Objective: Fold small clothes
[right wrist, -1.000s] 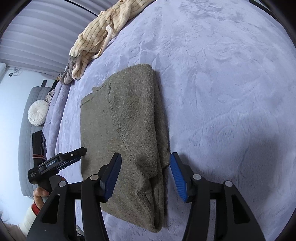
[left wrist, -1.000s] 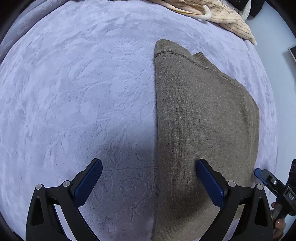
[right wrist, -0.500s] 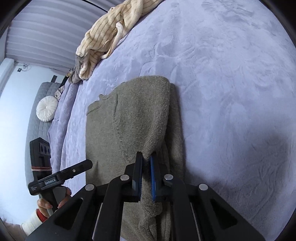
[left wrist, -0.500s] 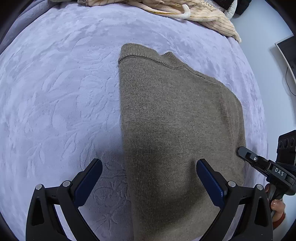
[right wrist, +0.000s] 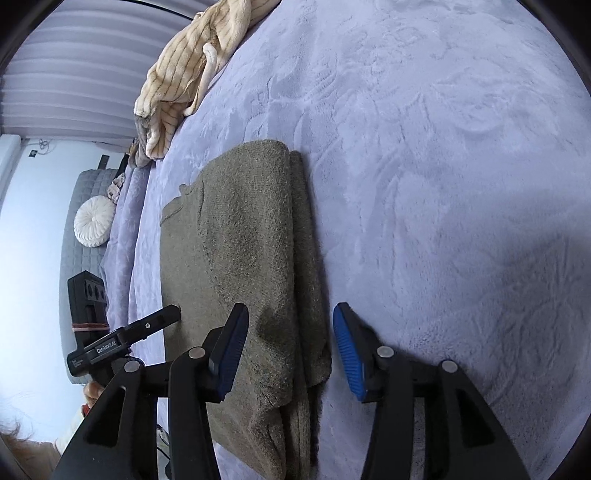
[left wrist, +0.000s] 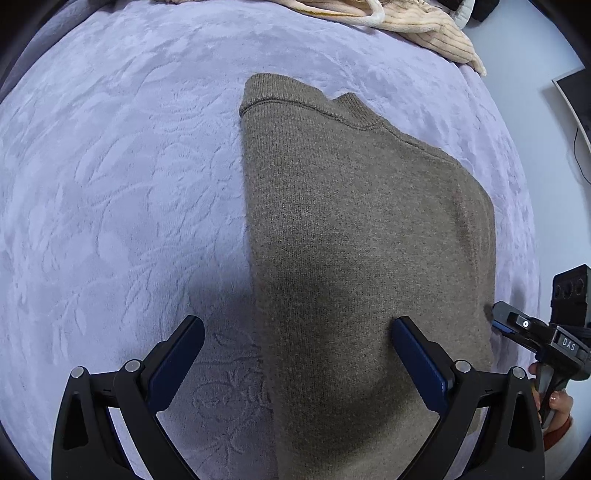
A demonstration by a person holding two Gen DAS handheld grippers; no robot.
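A brown knit sweater [left wrist: 354, 236] lies folded lengthwise on the lavender bed cover [left wrist: 122, 192], collar at the far end. My left gripper [left wrist: 297, 354] is open and empty, straddling the sweater's left folded edge near its lower end. In the right wrist view the sweater [right wrist: 247, 251] shows a folded layer along its right side. My right gripper [right wrist: 290, 347] is open and empty, its fingers either side of that folded right edge. The right gripper also shows in the left wrist view [left wrist: 532, 332], at the sweater's right edge.
A cream striped garment [right wrist: 184, 81] lies bunched at the bed's far edge; it also shows in the left wrist view [left wrist: 417, 22]. A round white cushion [right wrist: 94, 221] sits on a grey sofa beyond the bed. The bed edge runs close to the sweater's other side.
My right gripper was shut on the sweater's folded edge half a second ago and has now opened and let go. The left gripper stayed open, shifting slightly over the sweater.
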